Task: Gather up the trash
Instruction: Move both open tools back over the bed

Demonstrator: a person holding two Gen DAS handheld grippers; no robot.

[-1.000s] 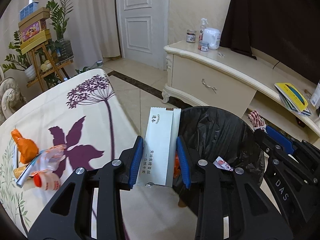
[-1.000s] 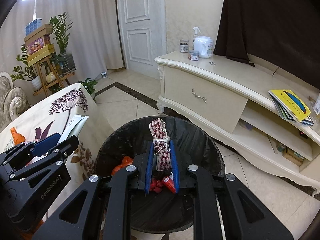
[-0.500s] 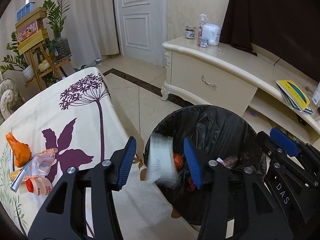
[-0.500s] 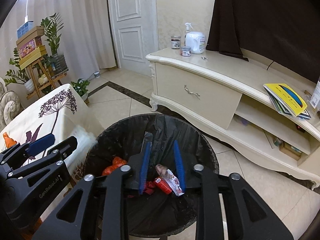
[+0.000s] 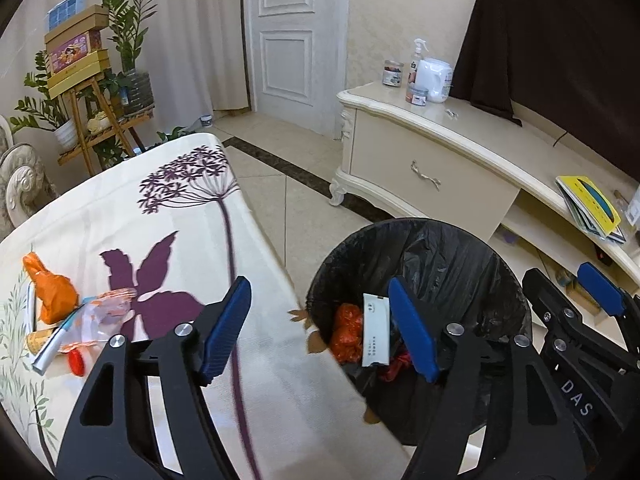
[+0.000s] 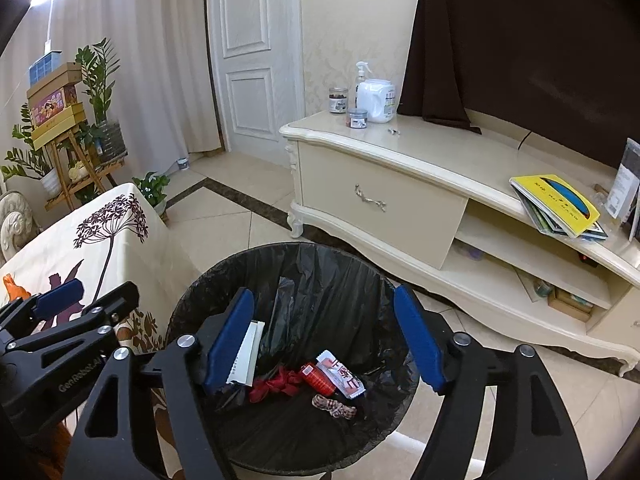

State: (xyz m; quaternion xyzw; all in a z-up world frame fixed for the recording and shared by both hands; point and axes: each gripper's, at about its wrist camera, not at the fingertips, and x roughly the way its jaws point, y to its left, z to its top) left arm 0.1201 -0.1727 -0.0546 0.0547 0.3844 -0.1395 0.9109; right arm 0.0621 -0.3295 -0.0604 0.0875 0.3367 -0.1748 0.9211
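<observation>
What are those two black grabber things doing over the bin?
A person is tidying up. The left gripper and right gripper have just been opening, with nothing between their jaws. The white paper packet and checked cloth bundle lie inside the black-lined trash bin. More wrappers wait on the flowered tablecloth.

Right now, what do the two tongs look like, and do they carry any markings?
Both are black skeletal frames with silver pivot bolts and ribbed blue pads. The left tongs read "GenRobot.AI" on the side, the right tongs "DAS". No cables or sleeves show.
</observation>
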